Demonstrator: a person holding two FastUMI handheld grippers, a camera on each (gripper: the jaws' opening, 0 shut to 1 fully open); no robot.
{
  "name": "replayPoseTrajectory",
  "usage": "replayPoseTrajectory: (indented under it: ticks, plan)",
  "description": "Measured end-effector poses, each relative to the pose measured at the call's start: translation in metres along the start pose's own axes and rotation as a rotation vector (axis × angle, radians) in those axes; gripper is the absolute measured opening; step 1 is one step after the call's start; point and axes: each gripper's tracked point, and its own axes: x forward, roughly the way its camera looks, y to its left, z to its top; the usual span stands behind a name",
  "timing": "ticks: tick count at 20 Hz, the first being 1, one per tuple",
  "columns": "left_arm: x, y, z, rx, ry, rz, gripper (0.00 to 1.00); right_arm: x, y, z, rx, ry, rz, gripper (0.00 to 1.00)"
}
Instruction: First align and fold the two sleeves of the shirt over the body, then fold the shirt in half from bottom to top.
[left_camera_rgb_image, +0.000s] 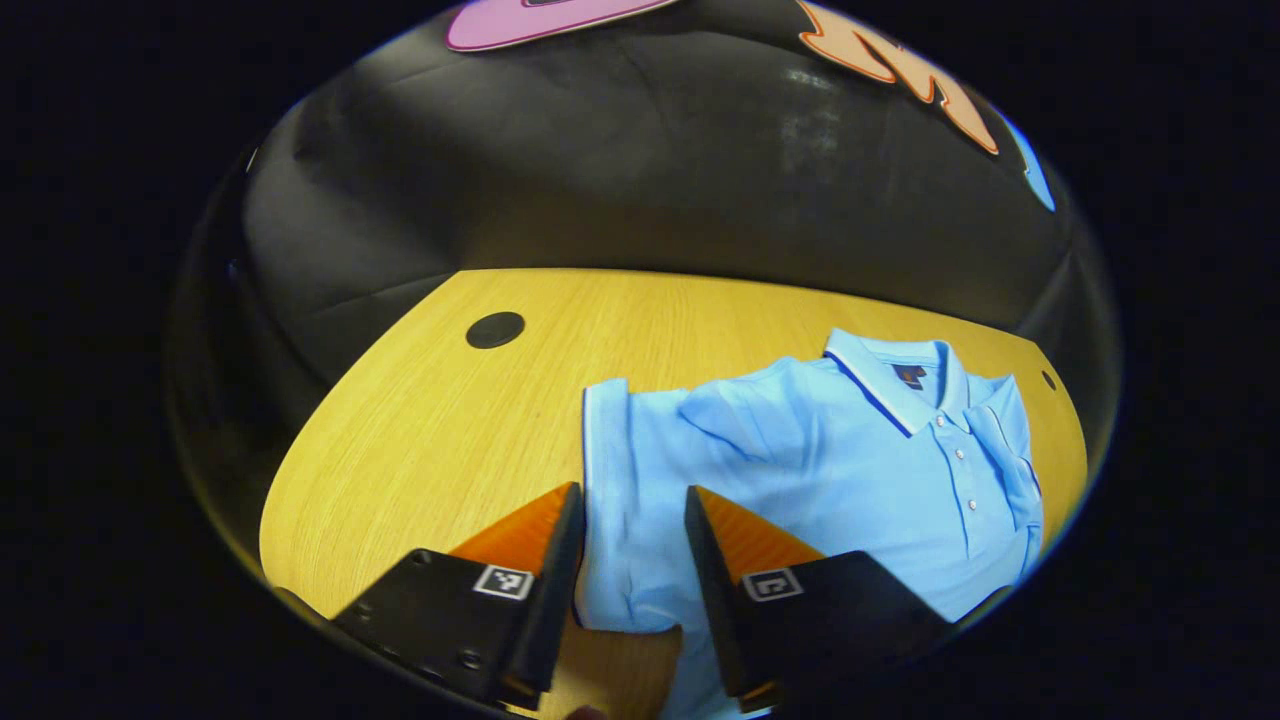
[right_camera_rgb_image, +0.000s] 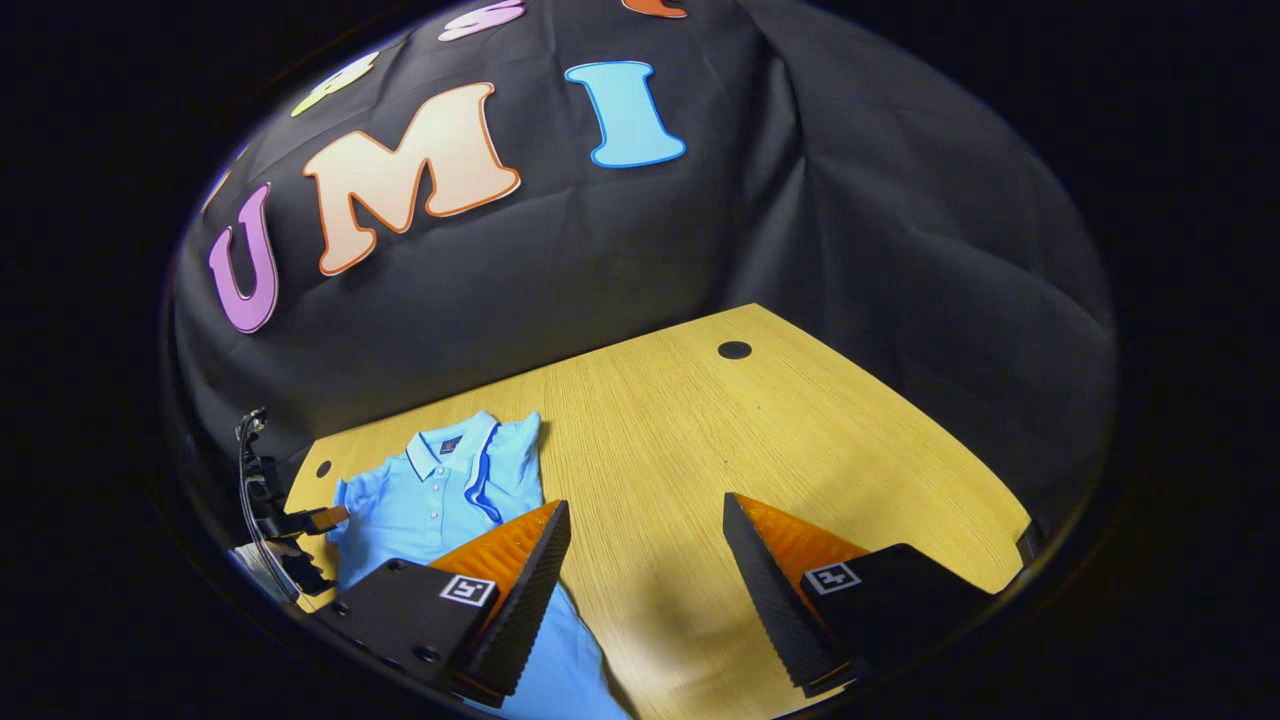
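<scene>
Left gripper view: left gripper (left_camera_rgb_image: 633, 560) hovering low, parted fingers straddling folded sleeve (left_camera_rgb_image: 625, 470) of light blue polo shirt (left_camera_rgb_image: 850, 470) at five o'clock on wooden table (left_camera_rgb_image: 440, 420). Right gripper (right_camera_rgb_image: 645, 580) wide open above bare wood, polo at nine o'clock.

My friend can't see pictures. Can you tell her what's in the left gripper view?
A light blue polo shirt lies on a yellow wooden table, its near sleeve already folded over the body. The left gripper hovers with open jaws on either side of the shirt's edge, in front of a black cloth wall.
</scene>
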Motion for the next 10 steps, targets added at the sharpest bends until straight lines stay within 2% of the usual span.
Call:
replayPoseTrajectory:
  ticks: [1, 3, 5, 10]
  plan:
    - [0.004, -0.006, -0.001, 0.013, 0.005, -0.029, 0.41, -0.001, -0.001, -0.001, 0.003, 0.001, -0.001, 0.96]
    - [0.005, -0.006, 0.003, 0.045, 0.012, -0.021, 0.00, -0.001, -0.002, -0.001, 0.010, -0.001, 0.002, 0.96]
    - [0.003, -0.008, 0.002, 0.078, 0.053, 0.007, 0.00, -0.002, -0.002, 0.001, 0.015, -0.005, 0.008, 0.96]
    - [-0.018, -0.052, 0.047, 0.082, -0.052, -0.043, 0.00, -0.008, -0.010, 0.005, 0.015, -0.013, 0.017, 0.96]
